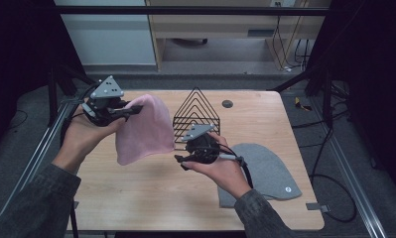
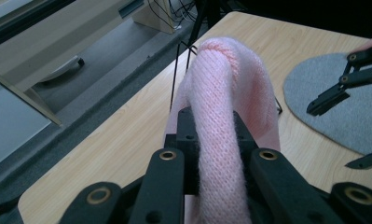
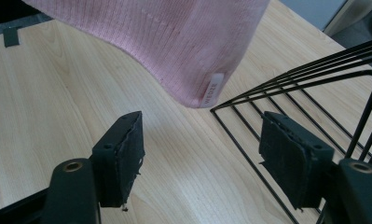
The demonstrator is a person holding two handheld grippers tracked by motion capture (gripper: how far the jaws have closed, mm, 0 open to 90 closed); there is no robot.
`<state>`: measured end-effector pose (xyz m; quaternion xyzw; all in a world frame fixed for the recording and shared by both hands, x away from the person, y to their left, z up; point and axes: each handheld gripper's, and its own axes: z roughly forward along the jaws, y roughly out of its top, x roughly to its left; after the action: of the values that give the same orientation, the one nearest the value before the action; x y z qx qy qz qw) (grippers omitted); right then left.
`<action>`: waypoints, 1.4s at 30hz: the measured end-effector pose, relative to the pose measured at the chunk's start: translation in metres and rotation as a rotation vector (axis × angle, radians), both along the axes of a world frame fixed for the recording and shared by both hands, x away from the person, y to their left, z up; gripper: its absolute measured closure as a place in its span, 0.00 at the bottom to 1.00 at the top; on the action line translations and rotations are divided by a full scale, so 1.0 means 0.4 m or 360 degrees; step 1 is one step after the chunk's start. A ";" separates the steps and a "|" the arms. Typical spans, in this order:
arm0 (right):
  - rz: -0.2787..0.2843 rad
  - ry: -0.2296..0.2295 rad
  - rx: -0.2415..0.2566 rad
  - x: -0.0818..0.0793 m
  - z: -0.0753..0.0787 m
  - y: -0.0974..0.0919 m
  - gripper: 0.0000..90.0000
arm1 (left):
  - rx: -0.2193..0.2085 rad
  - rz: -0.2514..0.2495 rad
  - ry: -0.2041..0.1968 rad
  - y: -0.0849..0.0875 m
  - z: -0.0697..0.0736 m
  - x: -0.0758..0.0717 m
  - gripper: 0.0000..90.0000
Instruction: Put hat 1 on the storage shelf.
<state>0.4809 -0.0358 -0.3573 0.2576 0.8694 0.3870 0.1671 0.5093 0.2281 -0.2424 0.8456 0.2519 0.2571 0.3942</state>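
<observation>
Left gripper (image 1: 128, 110) clamps the pink beanie (image 1: 145, 130), hanging brim-down above the counter (image 1: 151, 193). Right gripper (image 1: 181, 161) gapes empty, just below-right of the brim, nearer it.

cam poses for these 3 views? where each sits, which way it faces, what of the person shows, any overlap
High view: above the person's side, facing forward and down on the table; both forearms, left gripper and right gripper show.
Left gripper view: rides the left gripper, looking along jaws shut on the pink hat toward the grey hat.
Right gripper view: rides the right gripper, looking down between open jaws at the table and wire rack.
Shared: all three see the pink hat.
</observation>
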 end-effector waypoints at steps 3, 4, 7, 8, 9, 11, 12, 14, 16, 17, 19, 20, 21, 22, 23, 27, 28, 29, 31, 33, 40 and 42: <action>0.0009 0.0018 0.0008 0.012 0.013 0.002 0.38 | -0.0013 0.0005 -0.0012 -0.001 0.007 0.000 0.89; 0.0012 0.0012 0.0014 0.015 0.019 0.001 0.39 | -0.0020 0.0003 -0.0025 -0.004 0.014 -0.002 0.89; 0.0028 0.0014 0.0039 0.021 0.038 -0.001 0.41 | -0.0022 0.0001 -0.0036 -0.007 0.026 -0.005 0.89; 0.0034 0.0018 0.0046 0.023 0.043 -0.002 0.41 | -0.0024 0.0001 -0.0040 -0.009 0.030 -0.007 0.89; 0.0027 0.0024 0.0057 0.024 0.049 -0.003 0.41 | -0.0024 -0.0002 -0.0042 -0.010 0.034 -0.008 0.89; 0.0032 0.0023 0.0065 0.029 0.058 -0.007 0.41 | -0.0025 -0.0005 -0.0054 -0.014 0.045 -0.010 0.89; 0.0027 0.0034 0.0080 0.031 0.063 -0.008 0.41 | -0.0037 -0.0008 -0.0057 -0.016 0.050 -0.011 0.89; 0.0032 0.0029 0.0089 0.034 0.067 -0.008 0.41 | -0.0035 -0.0011 -0.0064 -0.018 0.056 -0.012 0.89; 0.0028 0.0019 0.0087 0.046 0.076 -0.005 0.43 | -0.0061 -0.0018 -0.0083 -0.023 0.074 -0.015 0.89; 0.0018 0.0021 0.0093 0.052 0.077 -0.004 0.43 | -0.0061 -0.0018 -0.0083 -0.023 0.074 -0.015 0.89; 0.0015 0.0026 0.0106 0.069 0.083 -0.004 0.43 | -0.0092 -0.0024 -0.0083 -0.027 0.083 -0.015 0.89; 0.0010 0.0029 0.0118 0.078 0.088 -0.004 0.44 | -0.0106 -0.0029 -0.0090 -0.030 0.090 -0.014 0.89; 0.0011 0.0031 0.0134 0.086 0.094 -0.004 0.45 | -0.0113 -0.0033 -0.0090 -0.032 0.093 -0.013 0.89; 0.0010 0.0030 0.0149 0.093 0.100 -0.005 0.49 | -0.0113 -0.0033 -0.0090 -0.032 0.093 -0.013 0.89; 0.0013 0.0024 0.0169 0.100 0.106 -0.006 0.54 | -0.0134 -0.0039 -0.0090 -0.033 0.099 -0.007 0.89; 0.0036 0.0027 0.0193 0.121 0.114 -0.005 0.69 | -0.0149 -0.0050 -0.0089 -0.038 0.102 0.007 0.89; 0.0058 0.0032 0.0216 0.133 0.118 -0.002 0.80 | -0.0156 -0.0053 -0.0094 -0.043 0.104 0.019 0.89; 0.0065 0.0017 0.0210 0.139 0.121 -0.002 0.84 | -0.0168 -0.0058 -0.0097 -0.044 0.106 0.025 0.89; 0.0061 -0.0011 0.0214 0.154 0.132 -0.008 0.87 | -0.0201 -0.0054 -0.0111 -0.042 0.114 0.042 0.89; 0.0067 -0.0033 0.0227 0.173 0.147 -0.020 0.88 | -0.0219 -0.0044 -0.0118 -0.042 0.121 0.064 0.89; 0.0032 -0.0059 0.0220 0.232 0.185 -0.054 0.90 | -0.0246 -0.0035 -0.0147 -0.063 0.135 0.124 0.88; -0.0014 -0.0085 0.0192 0.247 0.192 -0.068 0.91 | -0.0265 -0.0051 -0.0144 -0.079 0.135 0.142 0.88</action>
<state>0.5799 -0.0628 -0.2807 0.2606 0.8386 0.4446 0.1762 0.5663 0.1964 -0.1886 0.8013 0.2409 0.2669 0.4783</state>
